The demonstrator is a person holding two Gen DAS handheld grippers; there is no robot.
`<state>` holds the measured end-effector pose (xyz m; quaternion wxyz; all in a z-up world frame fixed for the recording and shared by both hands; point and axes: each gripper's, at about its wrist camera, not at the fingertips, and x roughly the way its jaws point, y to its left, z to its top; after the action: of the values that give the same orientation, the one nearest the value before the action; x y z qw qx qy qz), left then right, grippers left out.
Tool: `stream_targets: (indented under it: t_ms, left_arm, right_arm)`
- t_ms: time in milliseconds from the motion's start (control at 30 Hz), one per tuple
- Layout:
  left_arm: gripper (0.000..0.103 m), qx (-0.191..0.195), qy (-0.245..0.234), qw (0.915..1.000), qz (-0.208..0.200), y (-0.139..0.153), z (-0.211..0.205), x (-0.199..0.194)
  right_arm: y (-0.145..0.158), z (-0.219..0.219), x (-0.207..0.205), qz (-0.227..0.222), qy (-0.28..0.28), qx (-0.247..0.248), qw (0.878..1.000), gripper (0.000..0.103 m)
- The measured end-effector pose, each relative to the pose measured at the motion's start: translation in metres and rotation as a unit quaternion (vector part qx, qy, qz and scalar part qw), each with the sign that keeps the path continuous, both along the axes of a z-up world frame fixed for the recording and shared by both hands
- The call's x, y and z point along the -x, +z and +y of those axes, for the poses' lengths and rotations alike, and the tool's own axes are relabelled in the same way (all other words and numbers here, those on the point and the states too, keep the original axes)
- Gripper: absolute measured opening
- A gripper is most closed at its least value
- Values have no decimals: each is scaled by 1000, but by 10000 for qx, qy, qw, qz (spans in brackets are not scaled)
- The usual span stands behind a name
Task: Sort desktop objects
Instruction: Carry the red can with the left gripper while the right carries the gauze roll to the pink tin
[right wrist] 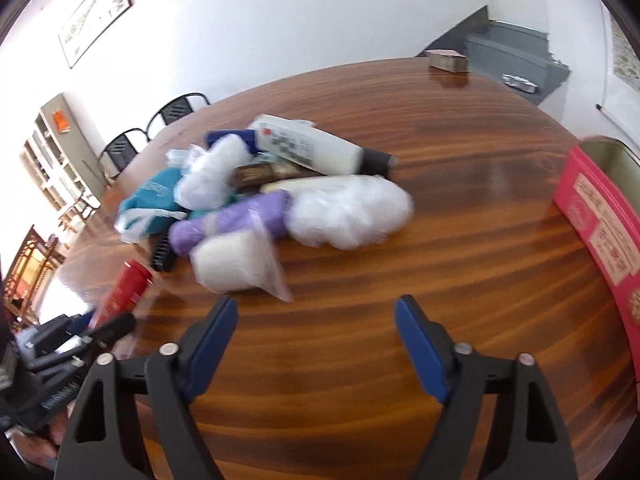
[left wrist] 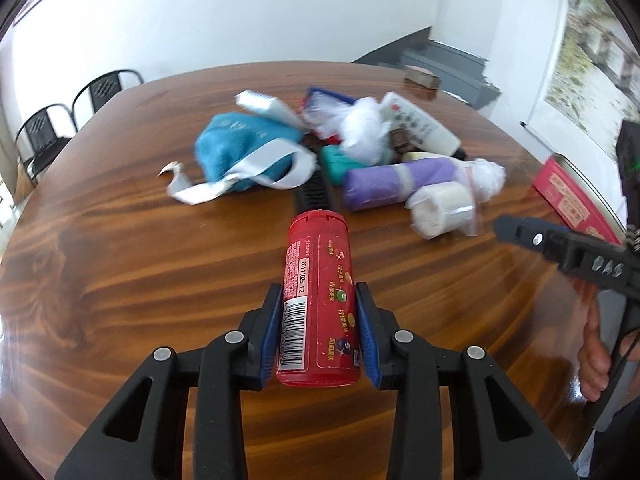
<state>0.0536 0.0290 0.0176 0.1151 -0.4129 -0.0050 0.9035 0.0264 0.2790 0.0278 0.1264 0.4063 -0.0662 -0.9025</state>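
The left gripper is clamped on a red canister, its blue pads pressing both sides of the lower body while the capped end points away toward the far pile, just above the wooden table. The right gripper holds nothing: its fingers stand wide apart over bare wood near the table's front edge. Beyond the canister lies a jumble of things close together: a teal cloth pouch with a white strap on the left, a black comb just beyond the canister's cap, a purple roll to its right, and a bagged white roll nearest on the right. Farther back rest a white remote control, crumpled clear plastic and a blue-edged item, too blurred to name. A pink box sits at the table's right edge, well apart from the pile. A small block lies at the far edge. Black chairs stand far left
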Motion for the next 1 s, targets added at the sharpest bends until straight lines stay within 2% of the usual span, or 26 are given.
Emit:
stream_targets:
  t_ms: [167,267,433,500,567,633,667,733,833,1000]
  left_arm:
    - [38,-45,364,9993,-75,-3,-14,5]
    - [38,-35,426,9990,-122,-6,-15,10]
    - [39,141,537,9984,-132,-10,-8,20]
    - [49,202,500,9985,-138,-10,-4,22]
    - [50,286,488,9983,-142,-10,1,24]
    - [47,256,491,9984,-130,-11,-1,22]
    - [38,172,498,9985,-119,-10,-2,22]
    - [38,35,488,9987,-127,-9,-4,21]
    - [38,-136,502,9986,-100,-10,-9,18]
    - [38,-224,588,9980,34,-3,-11,4]
  right_arm:
    - [7,-31,9,156,313,-204,9992,81]
    - [4,-48,17,164,406,-434,9981,79]
    - [-2,-55,26,85,346,-638,9973,75]
    - [-5,-54,28,49,336,-644,9973,75]
    - [-8,-52,30,-8,342,-592,9977,73]
    - [-11,-52,31,-53,354,-604,9975,64]
    - [-14,-53,32,-93,388,-628,9972,58]
    - [-17,-54,30,-109,459,-672,9966,48]
    - [-13,-54,24,37,472,-724,9962,46]
    - [-4,-44,14,243,421,-444,9978,46]
